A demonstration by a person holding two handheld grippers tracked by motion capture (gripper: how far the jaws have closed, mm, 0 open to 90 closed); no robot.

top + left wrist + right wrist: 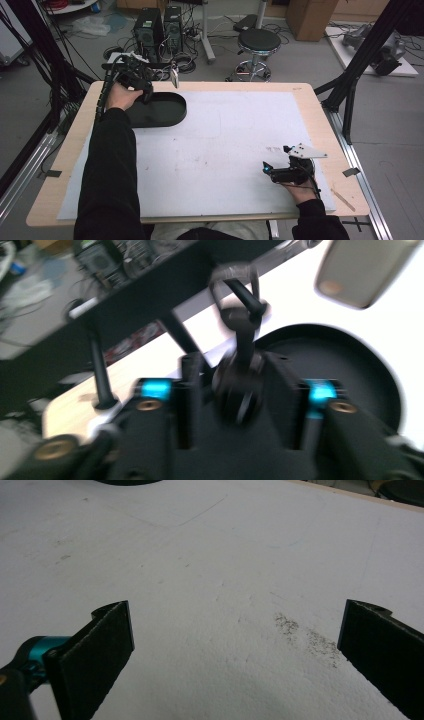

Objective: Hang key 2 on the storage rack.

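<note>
My left gripper (146, 93) hangs over the left end of a black oval tray (167, 112) at the table's far left. In the blurred left gripper view, a black object with a round body and a thin looped stem (238, 385) stands between the jaws of that gripper (235, 361), above the tray (350, 370). A narrow gap shows on its left side, so the jaws stand apart and do not press it. My right gripper (276, 158) lies on the white sheet at the front right. That gripper (235, 625) is wide open with nothing between its fingers.
A pale grey rounded thing (360, 270) hangs just past the tray, seen near the table's far edge (174, 76). A white sheet (225, 135) covers most of the wooden table. A stool (258, 42) and computer towers (160, 27) stand on the floor behind.
</note>
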